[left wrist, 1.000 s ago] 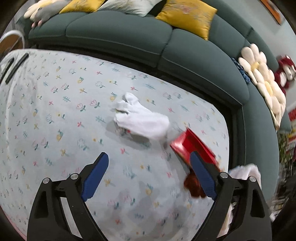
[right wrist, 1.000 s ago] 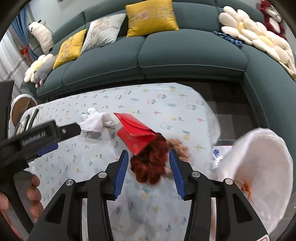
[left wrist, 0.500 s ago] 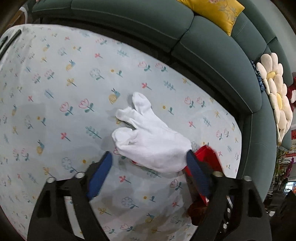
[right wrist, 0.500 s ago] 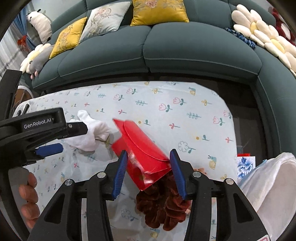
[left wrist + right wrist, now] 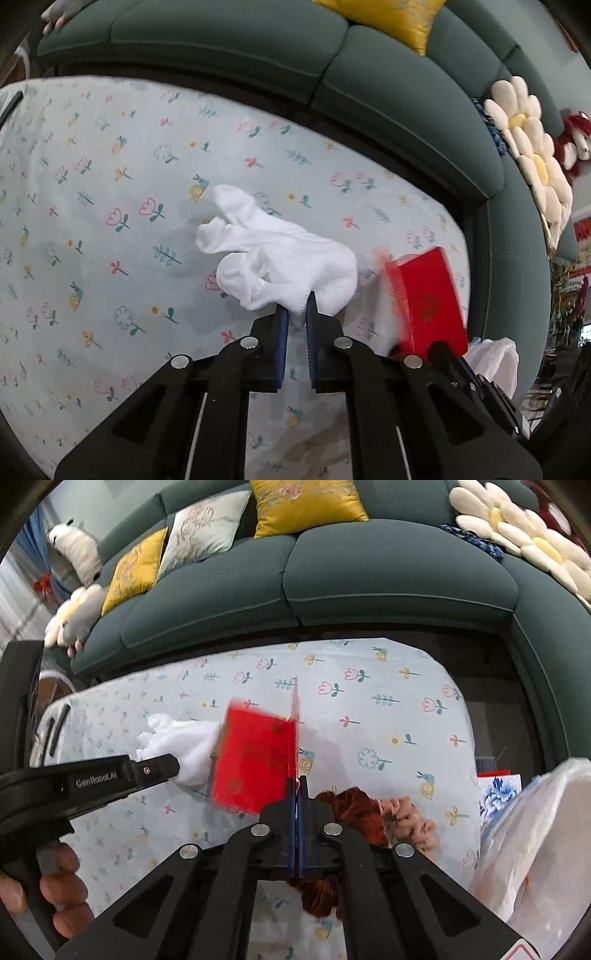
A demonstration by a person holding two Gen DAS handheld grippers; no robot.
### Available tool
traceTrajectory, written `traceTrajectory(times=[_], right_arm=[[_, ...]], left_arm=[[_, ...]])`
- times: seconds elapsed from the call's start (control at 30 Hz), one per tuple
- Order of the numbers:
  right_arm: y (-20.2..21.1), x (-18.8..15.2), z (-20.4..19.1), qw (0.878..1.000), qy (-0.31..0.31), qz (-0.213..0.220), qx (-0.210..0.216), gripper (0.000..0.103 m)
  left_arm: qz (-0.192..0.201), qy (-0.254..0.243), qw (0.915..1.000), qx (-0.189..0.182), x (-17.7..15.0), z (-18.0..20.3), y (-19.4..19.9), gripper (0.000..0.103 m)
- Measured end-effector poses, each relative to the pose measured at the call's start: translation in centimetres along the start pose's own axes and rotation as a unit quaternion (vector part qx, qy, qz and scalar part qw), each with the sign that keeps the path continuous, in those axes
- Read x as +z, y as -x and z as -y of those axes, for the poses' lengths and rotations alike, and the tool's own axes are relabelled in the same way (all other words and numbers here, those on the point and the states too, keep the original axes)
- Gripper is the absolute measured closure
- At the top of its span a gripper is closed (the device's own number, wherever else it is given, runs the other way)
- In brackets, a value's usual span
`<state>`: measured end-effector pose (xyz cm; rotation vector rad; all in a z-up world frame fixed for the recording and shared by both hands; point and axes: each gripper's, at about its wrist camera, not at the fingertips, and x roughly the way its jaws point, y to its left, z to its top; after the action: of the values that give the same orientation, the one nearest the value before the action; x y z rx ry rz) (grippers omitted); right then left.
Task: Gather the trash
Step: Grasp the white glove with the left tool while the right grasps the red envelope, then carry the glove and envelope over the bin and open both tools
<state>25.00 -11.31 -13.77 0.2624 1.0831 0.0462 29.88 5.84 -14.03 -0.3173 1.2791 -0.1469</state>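
A crumpled white glove (image 5: 280, 254) lies on the flower-print tablecloth (image 5: 110, 184). My left gripper (image 5: 295, 306) is closing its jaws on the glove's near edge, and the blue pads pinch the fabric. In the right wrist view the left gripper (image 5: 162, 766) comes in from the left onto the glove (image 5: 177, 742). Just to the glove's right, a red paper envelope (image 5: 255, 760) stands tilted up off the cloth, blurred. My right gripper (image 5: 296, 786) has its jaws closing tight on the envelope's lower right edge. The left wrist view has the envelope (image 5: 428, 295) at the right.
A dark red scrunchie (image 5: 351, 805) and a pink one (image 5: 410, 823) lie under the right gripper. A white plastic bag (image 5: 535, 830) hangs off the table's right end. A green sofa (image 5: 369, 572) with cushions wraps the far side. A hand (image 5: 62, 886) holds the left gripper's handle.
Both grippers went down and forward and closed: the left on the white glove, the right on the red envelope, which has tipped up off the scrunchies.
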Motion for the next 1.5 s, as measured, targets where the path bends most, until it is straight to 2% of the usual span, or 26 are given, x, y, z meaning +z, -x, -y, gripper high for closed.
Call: traceTrajectory(times=[0.13,0.43,0.67,0.9,1.27,1.5], right_arm=[[2.4,-0.6,0.5,1.0,-0.015,0.017,0.004,0.102],[10.2,-1.4,2.6,0.997,-0.031,0.076,0.004,0.102],[16.9,-3.8,7.6,0.99,-0.059,0.124,-0.017,0.102],[21.3,-7.2,12.9,0.983,-0.095,0.15,-0.037,0.102],[24.5,-11.7,19.0,0.974,-0.14,0.165,-0.059,0.102],[25.1,-13.1,20.9,0.971,-0.156,0.168,-0.066,0.102]], left_arm=[[0.013,-0.012,0.9998,-0.014,-1.2,1.3,2.2,0.095],[0.048,-0.083,0.9949,-0.031,-4.9,7.1,8.0,0.095],[0.06,-0.156,0.9847,-0.049,-9.3,13.1,10.5,0.095],[0.06,-0.219,0.9715,-0.066,-13.7,18.5,11.3,0.095],[0.051,-0.287,0.9529,-0.082,-19.5,24.5,10.8,0.095],[0.045,-0.309,0.9464,-0.083,-21.5,26.4,10.4,0.095]])
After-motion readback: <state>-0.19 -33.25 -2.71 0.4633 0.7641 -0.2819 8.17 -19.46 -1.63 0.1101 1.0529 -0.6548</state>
